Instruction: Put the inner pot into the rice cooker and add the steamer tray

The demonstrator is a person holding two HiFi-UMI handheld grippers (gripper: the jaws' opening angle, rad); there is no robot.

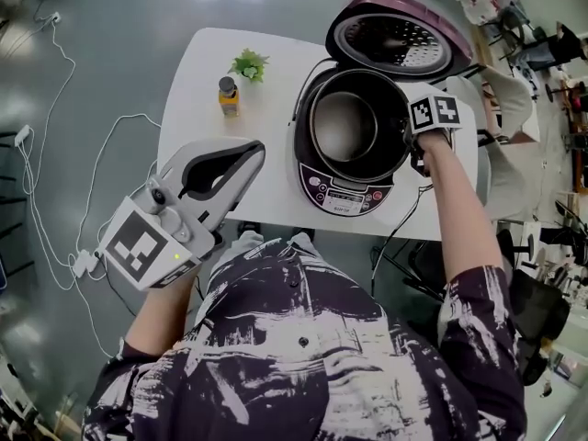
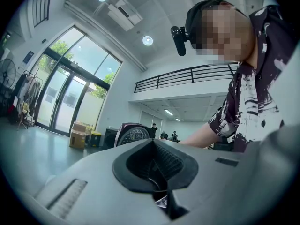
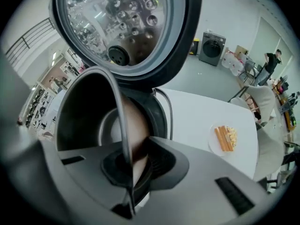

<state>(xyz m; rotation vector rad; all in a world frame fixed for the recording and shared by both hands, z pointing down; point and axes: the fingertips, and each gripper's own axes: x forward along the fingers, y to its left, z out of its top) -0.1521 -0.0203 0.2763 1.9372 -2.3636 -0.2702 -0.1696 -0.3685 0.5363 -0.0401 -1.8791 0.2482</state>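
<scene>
The purple rice cooker (image 1: pixel 342 194) stands on the white table (image 1: pixel 197 81) with its lid (image 1: pixel 395 39) raised. The dark metal inner pot (image 1: pixel 347 122) sits low inside the cooker body. My right gripper (image 1: pixel 411 145) points steeply down at the pot's right rim and is shut on it. In the right gripper view the thin pot wall (image 3: pixel 119 125) runs between the right gripper's (image 3: pixel 129 161) jaws, under the lid's perforated inner plate (image 3: pixel 122 22). My left gripper (image 1: pixel 250 152) hovers by the table's front left, shut and empty. No steamer tray shows.
A small potted plant (image 1: pixel 249 64) and a bottle of orange liquid (image 1: pixel 228 96) stand at the table's far left. A plate of food (image 3: pixel 225 137) lies right of the cooker. Cables (image 1: pixel 55 182) trail over the floor on the left. Chairs (image 1: pixel 537 49) stand at the right.
</scene>
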